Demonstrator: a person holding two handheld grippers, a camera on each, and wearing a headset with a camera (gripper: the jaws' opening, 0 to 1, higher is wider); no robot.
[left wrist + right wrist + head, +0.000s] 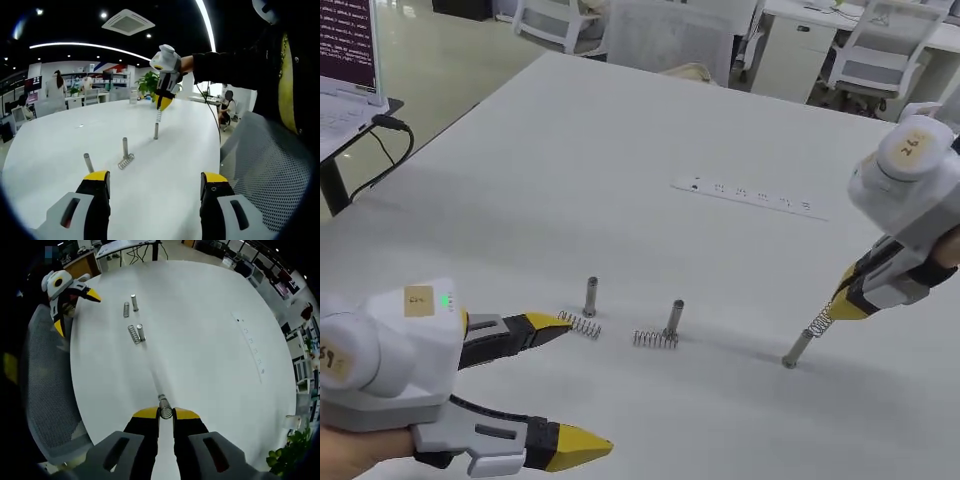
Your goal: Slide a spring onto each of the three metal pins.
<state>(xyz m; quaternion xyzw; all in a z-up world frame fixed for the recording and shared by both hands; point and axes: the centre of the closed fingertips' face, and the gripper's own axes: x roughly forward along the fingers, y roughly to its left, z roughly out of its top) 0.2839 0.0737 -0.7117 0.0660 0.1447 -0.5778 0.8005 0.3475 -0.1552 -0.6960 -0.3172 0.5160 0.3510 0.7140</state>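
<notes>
Right hand-held gripper (840, 306) pinches spring (819, 322), pin (797, 348) just beyond tips; left hand-held gripper (585, 383) wide, loose springs (580, 324) ahead on desk (620, 180).

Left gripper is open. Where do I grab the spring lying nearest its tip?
Probably pinch the spring across its coils near the end facing the left gripper, coming down from above. It lies flat on its side beside the pin, which leaves the far end free for threading.
</notes>
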